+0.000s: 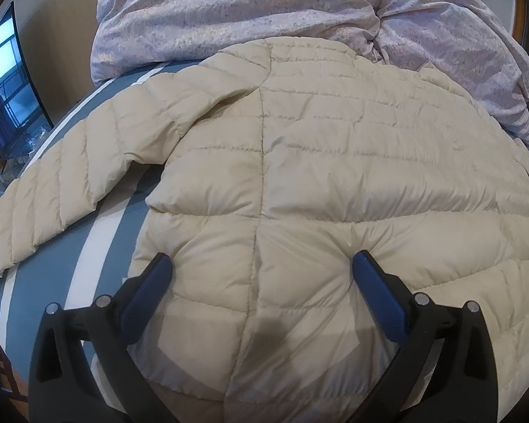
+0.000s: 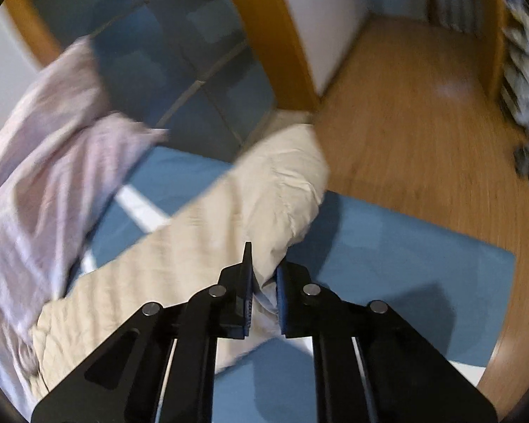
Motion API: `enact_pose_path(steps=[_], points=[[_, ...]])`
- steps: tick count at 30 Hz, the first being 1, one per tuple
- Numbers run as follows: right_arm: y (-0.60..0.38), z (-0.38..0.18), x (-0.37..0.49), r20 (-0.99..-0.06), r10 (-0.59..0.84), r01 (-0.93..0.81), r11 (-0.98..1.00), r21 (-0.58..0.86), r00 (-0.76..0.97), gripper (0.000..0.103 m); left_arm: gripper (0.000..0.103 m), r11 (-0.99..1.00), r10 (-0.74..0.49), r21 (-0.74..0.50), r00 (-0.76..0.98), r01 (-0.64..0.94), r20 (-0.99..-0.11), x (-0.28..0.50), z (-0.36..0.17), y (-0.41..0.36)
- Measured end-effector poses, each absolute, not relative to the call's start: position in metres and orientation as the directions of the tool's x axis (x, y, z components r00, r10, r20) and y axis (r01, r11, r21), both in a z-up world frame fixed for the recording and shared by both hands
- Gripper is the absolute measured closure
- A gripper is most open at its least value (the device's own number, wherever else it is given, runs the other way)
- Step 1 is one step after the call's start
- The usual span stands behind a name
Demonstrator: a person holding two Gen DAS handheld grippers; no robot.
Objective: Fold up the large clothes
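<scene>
A cream quilted puffer jacket (image 1: pixel 317 162) lies spread back-up on the blue-and-white striped bed (image 1: pixel 98 246). Its left sleeve (image 1: pixel 53 194) stretches out toward the bed's left edge. My left gripper (image 1: pixel 262 264) is open, its jaws pressed onto the jacket's lower back on either side of the centre seam. In the right wrist view, my right gripper (image 2: pixel 264 282) is shut on the jacket's other sleeve (image 2: pixel 264 194) and holds it lifted above the bed (image 2: pixel 388 246). The view is blurred.
A crumpled pale lilac duvet (image 1: pixel 264 10) lies at the head of the bed, also in the right wrist view (image 2: pixel 53 141). A dark screen (image 1: pixel 10 81) stands at the left. Wooden floor (image 2: pixel 423 123) and a wooden-framed wardrobe (image 2: pixel 271 35) lie beyond the bed corner.
</scene>
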State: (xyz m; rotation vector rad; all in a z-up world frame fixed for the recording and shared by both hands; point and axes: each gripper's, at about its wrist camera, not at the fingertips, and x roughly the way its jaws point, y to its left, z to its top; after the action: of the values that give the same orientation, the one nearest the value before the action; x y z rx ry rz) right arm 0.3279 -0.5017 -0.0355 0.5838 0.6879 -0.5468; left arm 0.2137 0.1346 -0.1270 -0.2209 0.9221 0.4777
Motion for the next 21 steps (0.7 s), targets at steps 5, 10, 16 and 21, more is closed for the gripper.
enact_pose_path(steps=[5, 10, 16, 21], points=[[-0.425, -0.001, 0.359, -0.663, -0.190, 0.470, 0.840, 0.273, 0.724, 0.092, 0.002, 0.874, 0.301, 0.019, 0.509, -0.486, -0.806, 0.214, -0.127, 0.134], [-0.323, 0.002, 0.390, -0.680, -0.033, 0.267, 0.933, 0.243, 0.732, 0.092, 0.002, 0.874, 0.301, 0.019, 0.509, -0.486, -0.806, 0.214, -0.127, 0.134], [-0.184, -0.027, 0.411, -0.735, 0.167, -0.001, 0.975, 0.220, 0.657, 0.092, 0.002, 0.874, 0.300, 0.018, 0.510, -0.486, -0.806, 0.214, -0.127, 0.134], [-0.091, -0.051, 0.402, -0.771, 0.278, -0.175, 0.960, 0.217, 0.573, 0.092, 0.002, 0.874, 0.300, 0.017, 0.510, -0.486, -0.806, 0.214, -0.127, 0.134]])
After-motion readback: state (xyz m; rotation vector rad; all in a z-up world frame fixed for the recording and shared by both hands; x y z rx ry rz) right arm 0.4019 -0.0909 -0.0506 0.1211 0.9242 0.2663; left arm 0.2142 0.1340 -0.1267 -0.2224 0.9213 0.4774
